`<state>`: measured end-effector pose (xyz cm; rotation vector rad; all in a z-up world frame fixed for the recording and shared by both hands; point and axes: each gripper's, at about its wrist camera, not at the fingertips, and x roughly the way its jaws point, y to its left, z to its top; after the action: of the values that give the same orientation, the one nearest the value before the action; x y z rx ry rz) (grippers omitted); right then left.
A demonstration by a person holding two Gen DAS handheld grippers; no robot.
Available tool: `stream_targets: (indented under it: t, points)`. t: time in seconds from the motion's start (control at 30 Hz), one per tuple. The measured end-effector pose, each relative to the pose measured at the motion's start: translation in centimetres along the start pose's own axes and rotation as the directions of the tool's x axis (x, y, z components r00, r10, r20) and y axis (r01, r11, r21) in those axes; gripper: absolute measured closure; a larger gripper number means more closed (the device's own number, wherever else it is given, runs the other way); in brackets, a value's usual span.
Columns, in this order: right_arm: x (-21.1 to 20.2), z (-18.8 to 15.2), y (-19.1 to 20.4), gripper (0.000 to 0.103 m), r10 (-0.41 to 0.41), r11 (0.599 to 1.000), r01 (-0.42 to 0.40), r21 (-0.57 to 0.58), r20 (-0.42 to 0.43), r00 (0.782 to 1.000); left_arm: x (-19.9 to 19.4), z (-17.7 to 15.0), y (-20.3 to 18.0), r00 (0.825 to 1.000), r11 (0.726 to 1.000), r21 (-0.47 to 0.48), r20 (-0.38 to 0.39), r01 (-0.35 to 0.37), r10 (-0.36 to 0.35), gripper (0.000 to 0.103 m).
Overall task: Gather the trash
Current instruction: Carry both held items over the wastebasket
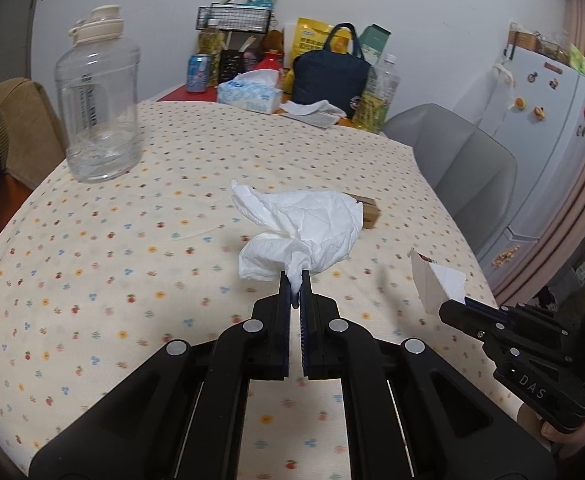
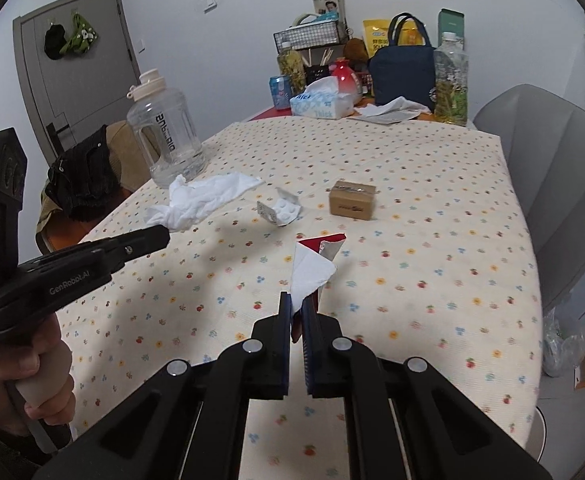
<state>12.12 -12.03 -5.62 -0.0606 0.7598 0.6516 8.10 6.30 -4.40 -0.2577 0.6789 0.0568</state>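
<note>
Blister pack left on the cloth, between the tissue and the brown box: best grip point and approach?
Grip the raised, curled foil edge on the near-left of the blister pack, coming from above with one finger under the lifted flap. It lies nearly flat on the tablecloth, so the peeled-up edge looks like the only part that stands clear. Both the left gripper and right gripper are full, so one must first unload.

A cream tablecloth (image 2: 432, 184) dotted with small coloured flowers; white tissue (image 1: 304, 228); navy bag (image 2: 402, 76).
</note>
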Motion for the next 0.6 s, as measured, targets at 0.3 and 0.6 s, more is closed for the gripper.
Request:
stream_targets:
  t: [0.3,0.6]
  points:
    - [-4.9,-0.7,-4.9,0.097,-0.052,0.996,0.047,0.072,0.068,0.996,0.6,0.5,-6.1,0.997,0.993,0.087,-0.014,0.078,-0.077,0.098]
    - [-9.1,-2.6,-11.4,0.097,-0.143,0.976,0.123,0.180,0.101,0.985,1.9,0.3,-13.0,0.985,0.970,0.173,-0.049,0.173,-0.167,0.098]
